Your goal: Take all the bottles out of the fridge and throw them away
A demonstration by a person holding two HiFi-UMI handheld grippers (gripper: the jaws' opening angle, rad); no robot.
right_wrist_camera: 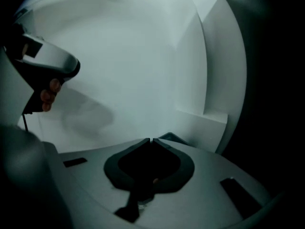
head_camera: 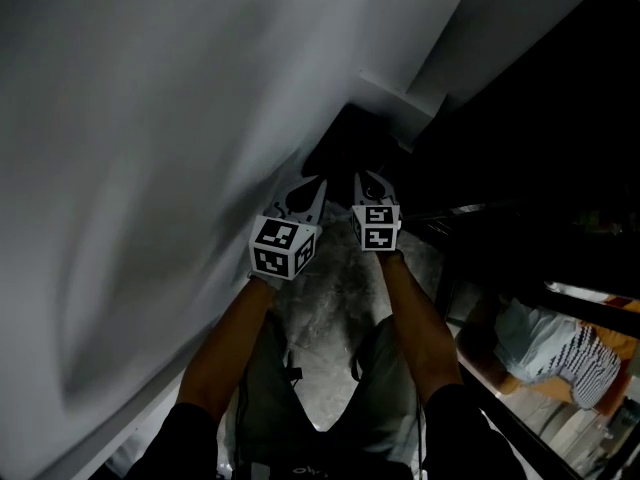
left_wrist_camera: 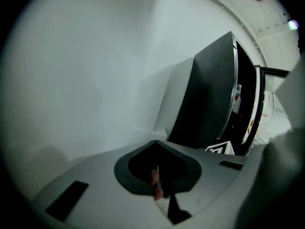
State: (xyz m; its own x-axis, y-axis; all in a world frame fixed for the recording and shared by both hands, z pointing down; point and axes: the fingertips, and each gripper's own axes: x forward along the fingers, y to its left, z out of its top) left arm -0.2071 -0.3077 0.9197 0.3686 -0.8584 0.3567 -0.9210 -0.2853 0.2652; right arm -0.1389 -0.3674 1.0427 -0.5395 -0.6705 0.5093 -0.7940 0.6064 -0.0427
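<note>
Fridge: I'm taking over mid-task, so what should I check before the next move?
1. Left gripper empty: ok, jaws together on nothing.
2. Right gripper empty: ok, jaws together on nothing.
3. Jaws apart for a grasp: not ok, both are shut.
4. Right gripper aimed at the fridge: not ok, it faces the wall.
5. View into the fridge: not ok, its inside is too dark to read.
</note>
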